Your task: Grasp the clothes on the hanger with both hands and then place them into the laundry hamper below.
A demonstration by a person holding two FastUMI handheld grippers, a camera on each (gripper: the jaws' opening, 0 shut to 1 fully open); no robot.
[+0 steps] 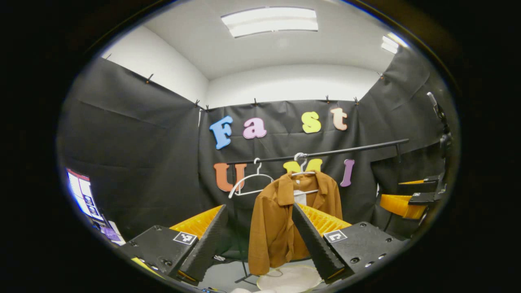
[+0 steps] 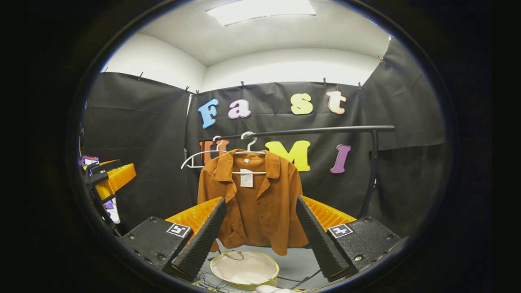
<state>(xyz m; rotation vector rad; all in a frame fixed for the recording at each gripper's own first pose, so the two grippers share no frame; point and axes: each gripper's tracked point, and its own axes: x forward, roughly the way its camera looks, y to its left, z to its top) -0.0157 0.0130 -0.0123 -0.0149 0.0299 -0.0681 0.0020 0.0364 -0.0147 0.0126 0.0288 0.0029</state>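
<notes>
A brown collared shirt [image 1: 281,219] [image 2: 256,199] hangs on a white hanger [image 1: 303,173] [image 2: 249,151] from a black clothes rail [image 1: 325,154] [image 2: 309,131]. A round pale hamper [image 2: 245,268] [image 1: 289,278] sits on the floor beneath it. My left gripper [image 1: 258,244] is open, short of the shirt, which shows between its fingers. My right gripper [image 2: 260,240] is open too, facing the shirt's front from a distance. The right gripper [image 1: 423,195] also appears at the far right of the left gripper view, and the left gripper [image 2: 106,177] at the far left of the right gripper view.
An empty white hanger [image 1: 250,181] [image 2: 201,154] hangs left of the shirt on the same rail. The rail's black stand [image 2: 372,175] rises at the right and its foot [image 1: 244,276] rests on the grey floor. A screen [image 1: 83,195] glows at the left wall.
</notes>
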